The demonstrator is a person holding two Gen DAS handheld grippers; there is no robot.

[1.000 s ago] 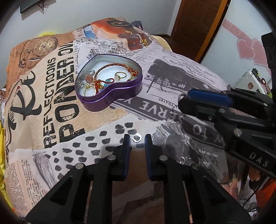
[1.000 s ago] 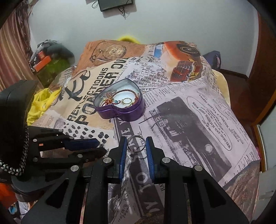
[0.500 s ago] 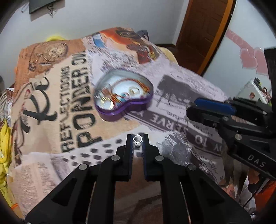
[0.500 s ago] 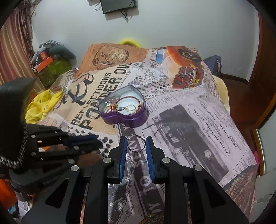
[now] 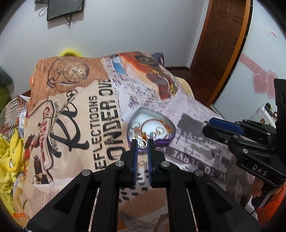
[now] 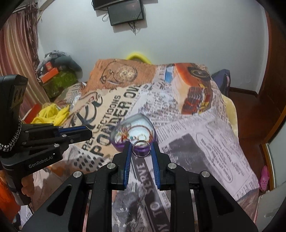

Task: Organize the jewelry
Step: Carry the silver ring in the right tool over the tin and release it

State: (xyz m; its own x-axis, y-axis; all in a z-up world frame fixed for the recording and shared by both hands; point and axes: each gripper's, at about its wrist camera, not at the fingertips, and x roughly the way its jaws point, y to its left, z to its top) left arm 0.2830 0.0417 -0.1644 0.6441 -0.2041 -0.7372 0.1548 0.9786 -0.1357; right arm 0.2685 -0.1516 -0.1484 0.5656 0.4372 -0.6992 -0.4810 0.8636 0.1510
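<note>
A purple heart-shaped tin (image 5: 152, 125) (image 6: 135, 128) lies open on the printed bedspread and holds several rings and a red-orange chain. My left gripper (image 5: 142, 143) is shut on a small silver ring (image 5: 142, 143), lifted clear of the cloth just in front of the tin. In the right wrist view my right gripper (image 6: 141, 146) is shut on a larger silver ring (image 6: 141, 148), also held above the cloth near the tin's front edge. Each gripper shows in the other's view: the right one (image 5: 207, 125) and the left one (image 6: 87, 133).
The bedspread (image 6: 196, 142) drops off at its right edge toward a wooden floor and a brown door (image 5: 223, 44). Yellow cloth (image 6: 51, 114) and boxes (image 6: 53, 78) lie to the left. A dark screen (image 6: 125, 12) hangs on the far wall.
The left gripper closed on the small ring and lifted it off the cloth toward the tin. The right gripper rose a little with its large ring still gripped.
</note>
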